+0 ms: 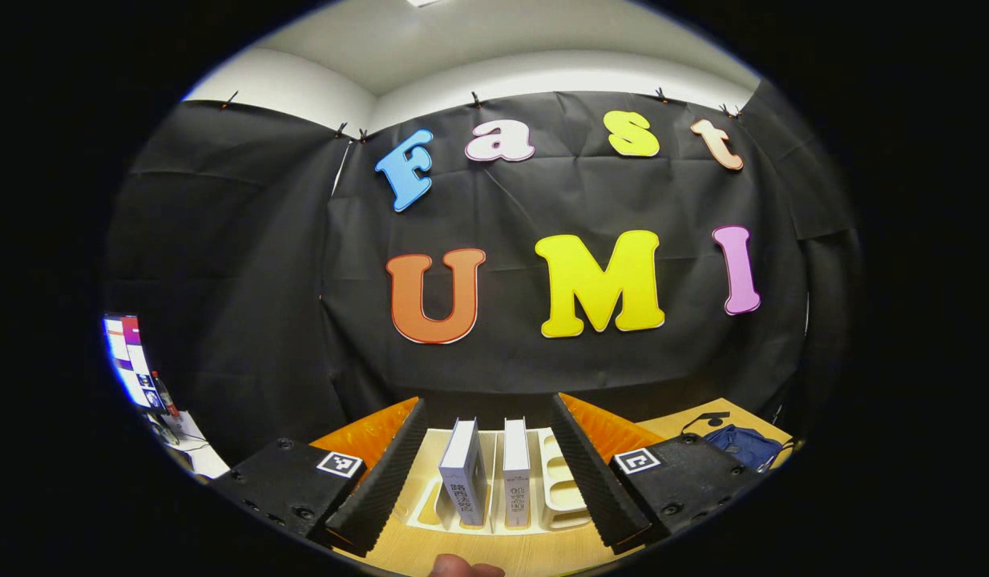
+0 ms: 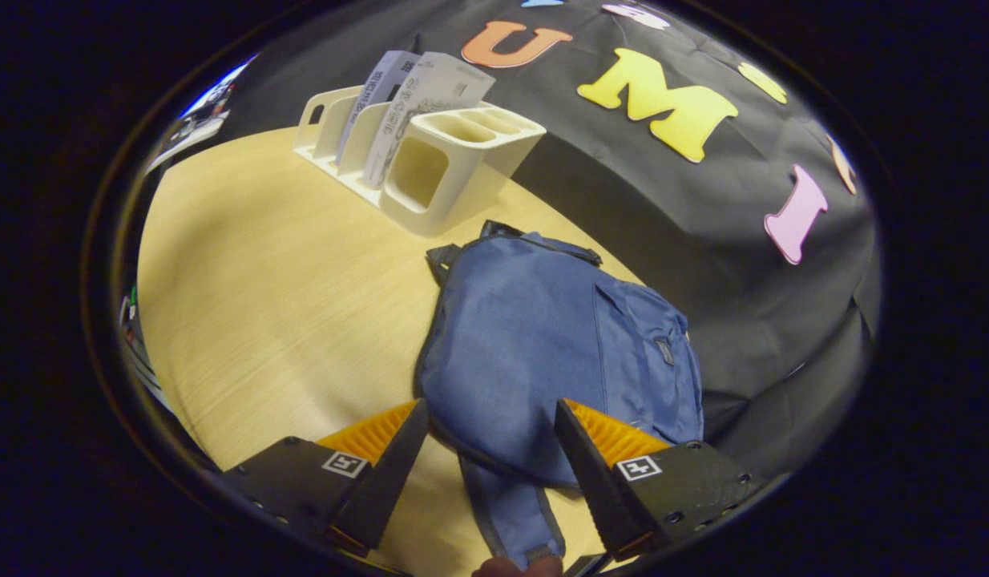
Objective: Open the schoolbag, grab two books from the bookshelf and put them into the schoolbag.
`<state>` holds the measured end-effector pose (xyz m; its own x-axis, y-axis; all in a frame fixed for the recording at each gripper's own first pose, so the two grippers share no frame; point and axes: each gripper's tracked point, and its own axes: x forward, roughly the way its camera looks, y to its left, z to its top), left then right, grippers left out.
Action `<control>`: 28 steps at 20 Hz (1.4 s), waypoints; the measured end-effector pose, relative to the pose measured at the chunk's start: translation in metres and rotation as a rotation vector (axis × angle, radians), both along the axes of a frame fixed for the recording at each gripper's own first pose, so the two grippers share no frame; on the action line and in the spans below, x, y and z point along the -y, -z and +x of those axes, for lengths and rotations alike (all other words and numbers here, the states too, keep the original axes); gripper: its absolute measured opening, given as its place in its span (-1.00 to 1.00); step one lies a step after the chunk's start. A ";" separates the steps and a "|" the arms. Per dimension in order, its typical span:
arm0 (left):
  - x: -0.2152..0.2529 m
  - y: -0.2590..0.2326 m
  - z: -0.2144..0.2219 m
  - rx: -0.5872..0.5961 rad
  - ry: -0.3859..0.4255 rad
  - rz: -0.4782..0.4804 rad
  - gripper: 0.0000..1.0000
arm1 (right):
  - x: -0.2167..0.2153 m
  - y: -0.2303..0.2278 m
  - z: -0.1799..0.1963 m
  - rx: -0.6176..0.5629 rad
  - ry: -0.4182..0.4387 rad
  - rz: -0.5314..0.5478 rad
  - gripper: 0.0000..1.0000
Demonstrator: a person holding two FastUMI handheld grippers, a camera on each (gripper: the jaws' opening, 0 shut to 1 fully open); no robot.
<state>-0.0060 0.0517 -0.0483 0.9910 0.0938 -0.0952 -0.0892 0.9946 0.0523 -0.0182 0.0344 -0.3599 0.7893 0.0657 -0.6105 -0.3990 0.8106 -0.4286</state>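
Two books (image 1: pixel 488 473) stand upright in the white bookshelf (image 2: pixel 430 172) on the pale wooden table (image 2: pixel 286 304), black cloth walling the booth behind. Beside the bookshelf lies the blue schoolbag (image 2: pixel 542 344), flat, its zip hard to make out. Left gripper (image 1: pixel 488 481) gapes wide before the bookshelf, empty. Right gripper (image 2: pixel 490 457) spreads open over the schoolbag's lower edge, gripping nothing.

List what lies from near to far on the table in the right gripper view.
Right gripper, open → blue fabric schoolbag lying flat → white plastic bookshelf holding two upright white books.
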 end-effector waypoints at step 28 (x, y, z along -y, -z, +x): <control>-0.016 0.008 0.011 -0.011 -0.006 -0.002 0.95 | 0.036 -0.019 0.036 0.127 0.188 -0.092 0.85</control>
